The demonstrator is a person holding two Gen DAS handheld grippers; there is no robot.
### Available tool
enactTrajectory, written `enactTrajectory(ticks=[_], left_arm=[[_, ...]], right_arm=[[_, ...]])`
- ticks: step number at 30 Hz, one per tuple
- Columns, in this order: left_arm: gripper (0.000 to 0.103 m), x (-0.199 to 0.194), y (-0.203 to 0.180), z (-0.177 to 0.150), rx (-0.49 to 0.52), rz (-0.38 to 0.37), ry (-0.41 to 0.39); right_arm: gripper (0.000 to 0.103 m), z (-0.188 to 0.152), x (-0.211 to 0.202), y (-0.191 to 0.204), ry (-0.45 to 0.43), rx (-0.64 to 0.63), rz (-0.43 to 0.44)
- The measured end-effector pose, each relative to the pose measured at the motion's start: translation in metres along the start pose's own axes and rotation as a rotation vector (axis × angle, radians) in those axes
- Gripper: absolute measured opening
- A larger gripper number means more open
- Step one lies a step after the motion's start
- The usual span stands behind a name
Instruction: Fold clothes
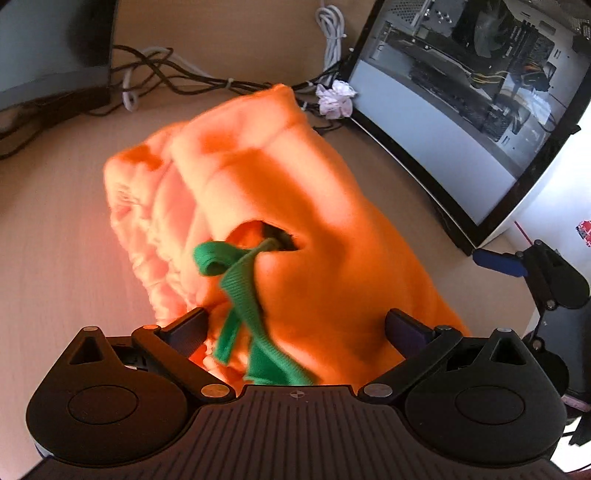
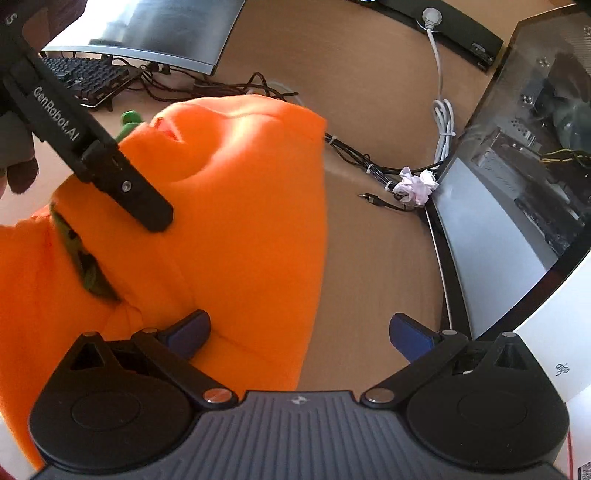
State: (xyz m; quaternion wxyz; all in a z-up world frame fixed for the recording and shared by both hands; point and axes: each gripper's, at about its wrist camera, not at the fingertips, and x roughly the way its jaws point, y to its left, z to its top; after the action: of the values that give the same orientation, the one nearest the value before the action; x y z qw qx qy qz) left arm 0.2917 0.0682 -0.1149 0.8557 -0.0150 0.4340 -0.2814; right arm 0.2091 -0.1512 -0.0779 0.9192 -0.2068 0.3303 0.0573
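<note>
The orange garment (image 1: 280,206) lies bunched mid-frame on the desk (image 1: 55,240), its green drawstring (image 1: 240,295) trailing toward the bottom. Both the left gripper (image 1: 295,328) and right gripper (image 2: 299,328) are spread wide, grasping nothing. This looks like a regrasp mid-fold; next, one should probably pinch a free edge.

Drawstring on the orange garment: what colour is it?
Green; the drawstring shows best in the left wrist view, hanging from the orange garment.

one orange garment (image 1: 295,206), two tools (image 1: 295,328) (image 2: 299,332), perhaps two monitors (image 2: 147,33).
</note>
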Motion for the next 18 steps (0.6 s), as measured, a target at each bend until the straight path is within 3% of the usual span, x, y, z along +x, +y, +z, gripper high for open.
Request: enactTrajectory(ticks=[7, 11, 13, 15, 18], left_arm=[[0.103, -0.069, 0.013, -0.022, 0.102, 0.134, -0.106], [0.103, -0.075, 0.009, -0.026, 0.088, 0.254, -0.186], [0.103, -0.073, 0.0, -0.029, 0.095, 0.286, -0.223], [0.103, -0.074, -0.011, -0.033, 0.155, 0.266, -0.222], [0.103, -0.079, -0.032, -0.04, 0.282, 0.22, -0.21]], right_arm=[[0.103, 0.018, -0.059, -0.043, -0.096, 0.168, 0.2], [0.103, 0.013, -0.085, -0.045, -0.022, 0.052, 0.472], [0.102, 0.007, -0.076, -0.036, 0.045, 0.035, 0.559], [0.098, -0.002, -0.065, -0.017, 0.094, -0.02, 0.617], [0.097, -0.012, -0.065, 0.016, 0.074, -0.202, 0.601]])
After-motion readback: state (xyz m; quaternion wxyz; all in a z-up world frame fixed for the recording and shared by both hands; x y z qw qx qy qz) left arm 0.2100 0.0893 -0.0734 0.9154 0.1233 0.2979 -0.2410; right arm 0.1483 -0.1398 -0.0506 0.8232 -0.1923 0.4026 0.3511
